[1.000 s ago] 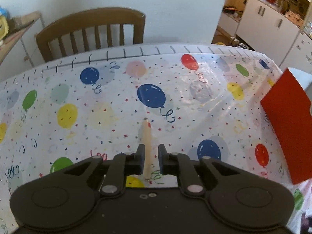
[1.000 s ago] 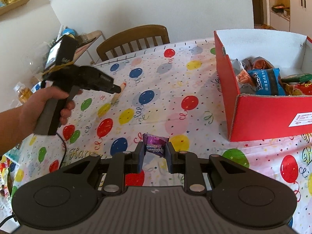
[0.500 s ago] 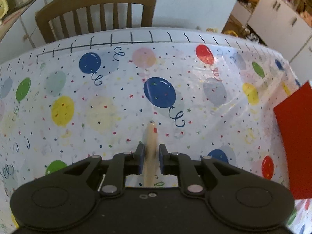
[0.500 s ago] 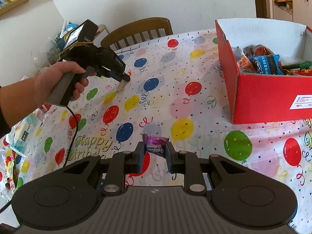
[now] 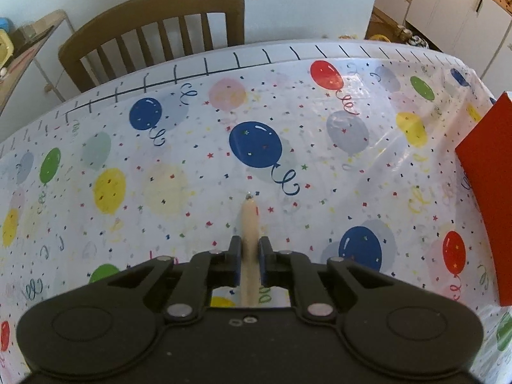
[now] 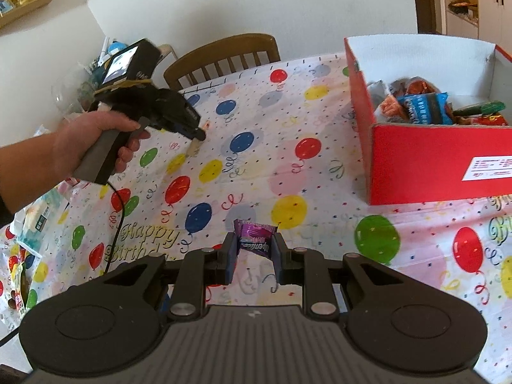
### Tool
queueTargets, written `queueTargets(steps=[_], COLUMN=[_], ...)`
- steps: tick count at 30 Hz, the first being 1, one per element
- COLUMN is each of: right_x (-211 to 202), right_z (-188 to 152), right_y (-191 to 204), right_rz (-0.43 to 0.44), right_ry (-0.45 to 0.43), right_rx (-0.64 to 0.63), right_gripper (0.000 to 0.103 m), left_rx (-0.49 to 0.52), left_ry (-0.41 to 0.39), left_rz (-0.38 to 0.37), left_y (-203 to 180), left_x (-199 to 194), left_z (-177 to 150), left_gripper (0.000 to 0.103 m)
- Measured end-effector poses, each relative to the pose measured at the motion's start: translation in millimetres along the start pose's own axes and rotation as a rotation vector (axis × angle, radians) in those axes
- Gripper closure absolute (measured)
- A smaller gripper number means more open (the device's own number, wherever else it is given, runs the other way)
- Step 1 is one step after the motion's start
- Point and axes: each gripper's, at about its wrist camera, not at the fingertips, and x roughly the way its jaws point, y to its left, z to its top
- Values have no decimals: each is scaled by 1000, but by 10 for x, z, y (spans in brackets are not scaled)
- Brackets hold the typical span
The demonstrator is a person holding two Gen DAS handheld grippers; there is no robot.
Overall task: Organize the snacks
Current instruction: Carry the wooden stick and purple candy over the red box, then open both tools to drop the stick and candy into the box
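My left gripper (image 5: 249,243) is shut on a thin beige snack stick (image 5: 249,220), whose tip juts forward over the balloon-print tablecloth (image 5: 166,185). From the right wrist view, a hand (image 6: 96,131) holds that left gripper (image 6: 196,136) above the table's left half, the snack stick (image 6: 193,147) hanging from it. My right gripper (image 6: 254,240) is shut on a small purple candy packet (image 6: 254,230), held over the near middle of the table. The red cardboard box (image 6: 432,160) at the right is open and holds several snack packets (image 6: 422,108).
A wooden chair (image 5: 153,41) stands behind the far table edge. The red box's side (image 5: 486,176) borders the left wrist view on the right. Loose packets (image 6: 35,220) lie at the table's left edge. A cable hangs from the left gripper's handle.
The left gripper has tipped a little with the stick still between its jaws, and its hand sits slightly higher in the right wrist view. The right gripper and candy packet have not moved.
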Motion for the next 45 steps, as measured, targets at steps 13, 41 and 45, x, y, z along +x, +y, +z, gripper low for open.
queueTargets(steps=[13,41,45], right_x=[-390,-451,-312], right_z=[239,1038,1102], right_y=[-471,-2033,-2162], right_rz=[-21,-124,-104], right_ry=[-70,-84,-42], right_rx=[-72,-216,-190], right_gripper=[80,80,80], left_rx=[-82,23,40], left_ry=[-71,-173,-149], left_rz=[-48,-199,-194], left_y=[-160,-2645,-2874], left_x=[-635,-1351,-1171], left_z=[-169,58,68], left_gripper=[95,95,95])
